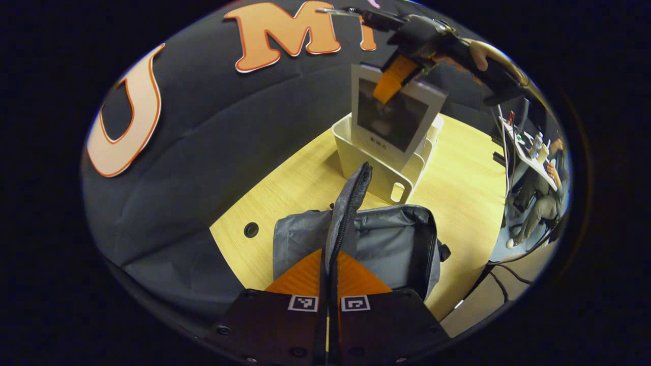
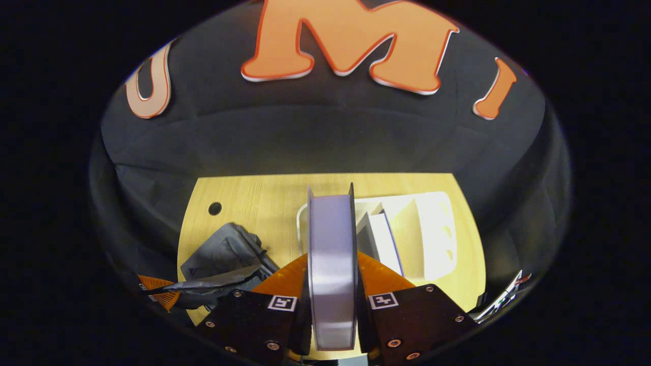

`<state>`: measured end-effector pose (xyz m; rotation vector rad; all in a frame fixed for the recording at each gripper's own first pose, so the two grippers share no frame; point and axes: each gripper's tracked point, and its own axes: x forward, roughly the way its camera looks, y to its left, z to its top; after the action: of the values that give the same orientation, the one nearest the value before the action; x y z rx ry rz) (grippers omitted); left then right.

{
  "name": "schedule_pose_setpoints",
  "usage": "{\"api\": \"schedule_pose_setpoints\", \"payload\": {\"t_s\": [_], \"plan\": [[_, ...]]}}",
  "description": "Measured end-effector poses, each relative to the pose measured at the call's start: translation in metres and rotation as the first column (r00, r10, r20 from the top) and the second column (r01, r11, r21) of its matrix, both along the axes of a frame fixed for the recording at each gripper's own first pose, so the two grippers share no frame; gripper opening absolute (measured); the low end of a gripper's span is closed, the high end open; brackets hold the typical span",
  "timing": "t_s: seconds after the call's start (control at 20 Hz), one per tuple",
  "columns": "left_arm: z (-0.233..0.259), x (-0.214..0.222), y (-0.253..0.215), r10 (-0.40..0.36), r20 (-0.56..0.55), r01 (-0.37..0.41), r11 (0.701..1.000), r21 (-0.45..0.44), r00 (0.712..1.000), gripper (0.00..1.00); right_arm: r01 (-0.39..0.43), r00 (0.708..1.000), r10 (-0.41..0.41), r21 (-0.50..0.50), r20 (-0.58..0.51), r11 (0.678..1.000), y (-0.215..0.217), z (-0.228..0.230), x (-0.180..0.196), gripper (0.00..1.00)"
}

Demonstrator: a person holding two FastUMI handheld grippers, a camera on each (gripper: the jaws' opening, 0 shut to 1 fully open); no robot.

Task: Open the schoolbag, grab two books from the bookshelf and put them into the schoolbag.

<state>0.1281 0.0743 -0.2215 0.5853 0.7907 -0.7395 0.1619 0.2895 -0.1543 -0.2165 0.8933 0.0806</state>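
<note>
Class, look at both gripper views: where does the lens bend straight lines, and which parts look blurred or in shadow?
In the left gripper view, the table edge curves near the rim, and the book held by the right gripper looks soft. In the right gripper view, the book's edge is close and slightly blurred, the bookshelf bows, and the schoolbag lies in shadow.
</note>
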Motion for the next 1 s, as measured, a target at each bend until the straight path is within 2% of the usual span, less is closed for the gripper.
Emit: {"api": "schedule_pose_setpoints", "payload": {"t_s": [0.25,0.35,0.45,0.65,0.75,1.0], "plan": [[-0.003,-0.002,-0.001,-0.050,0.009,0.050,0.999,0.013,0.999,0.02,0.029,0.994,-0.044,0.147,0.097,0.989,0.012,0.062,-0.061,0.36],[-0.003,-0.003,-0.003,-0.050,0.003,0.050,0.999,0.014,0.999,0.02,0.049,0.992,-0.070,0.194,0.107,0.980,0.007,0.066,-0.087,0.36],[-0.003,-0.003,-0.004,-0.057,-0.001,0.057,0.998,0.016,0.998,0.02,0.085,0.988,-0.117,0.280,0.100,0.956,0.007,0.061,-0.113,0.36],[-0.004,0.000,-0.002,-0.065,0.004,0.065,0.997,0.045,0.998,0.02,0.154,0.980,-0.194,0.442,0.047,0.884,0.002,0.029,-0.152,0.36],[-0.004,-0.001,-0.005,-0.064,-0.001,0.064,0.997,0.048,0.998,0.02,0.195,0.973,-0.230,0.512,0.004,0.836,0.002,0.000,-0.162,0.35],[-0.004,-0.002,-0.009,-0.054,-0.004,0.054,0.996,0.072,0.999,0.02,0.297,0.951,-0.274,0.661,-0.142,0.690,0.022,-0.073,-0.172,0.35]]}}
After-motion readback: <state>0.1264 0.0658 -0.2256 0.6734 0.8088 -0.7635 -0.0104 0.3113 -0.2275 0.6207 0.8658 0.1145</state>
